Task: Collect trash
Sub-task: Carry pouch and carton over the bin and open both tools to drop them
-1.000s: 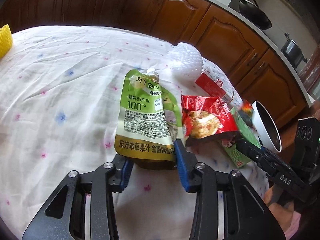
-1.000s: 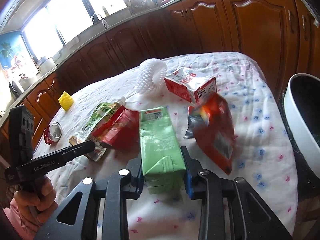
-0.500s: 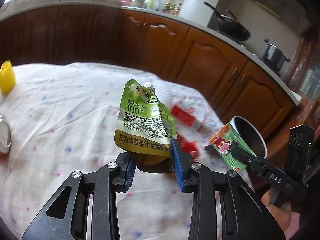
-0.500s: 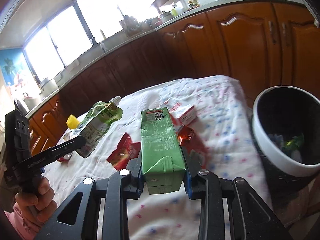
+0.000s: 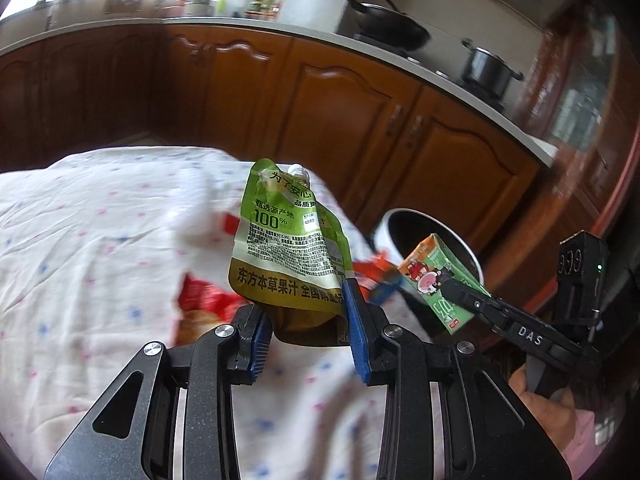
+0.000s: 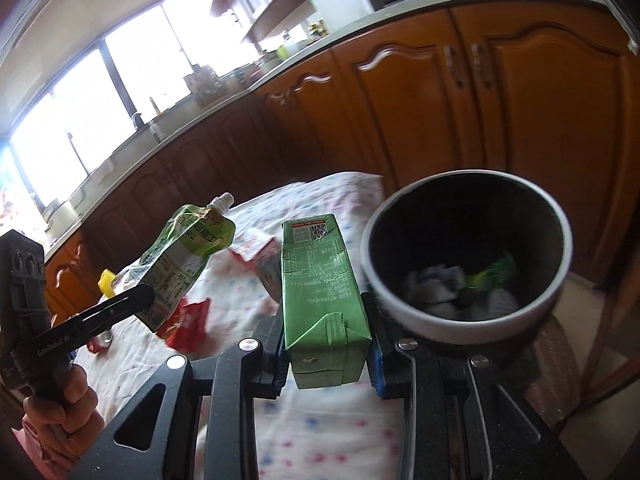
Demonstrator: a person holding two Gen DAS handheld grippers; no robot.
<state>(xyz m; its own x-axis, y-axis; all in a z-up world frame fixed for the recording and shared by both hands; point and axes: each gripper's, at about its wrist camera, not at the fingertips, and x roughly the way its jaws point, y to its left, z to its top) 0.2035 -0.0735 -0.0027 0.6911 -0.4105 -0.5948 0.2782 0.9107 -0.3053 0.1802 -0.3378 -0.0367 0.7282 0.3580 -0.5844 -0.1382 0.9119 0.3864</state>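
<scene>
My left gripper (image 5: 306,320) is shut on a green juice pouch (image 5: 286,248) with a white spout and holds it upright above the table. The pouch also shows in the right wrist view (image 6: 180,256). My right gripper (image 6: 328,354) is shut on a green drink carton (image 6: 320,292), held in the air beside the bin; the carton also shows in the left wrist view (image 5: 438,284). The round white bin (image 6: 464,320) with a dark inside stands off the table's end, with some trash at its bottom. It also shows in the left wrist view (image 5: 424,220).
The table (image 5: 80,240) has a white cloth with small coloured dots. Red snack wrappers (image 5: 200,296) lie on it, also in the right wrist view (image 6: 188,320). A yellow object (image 6: 106,282) sits at the far side. Brown kitchen cabinets (image 5: 340,112) run behind.
Both grippers have lifted their trash higher and swung toward the bin. The carton is now beside the bin's rim and the pouch follows behind it.
</scene>
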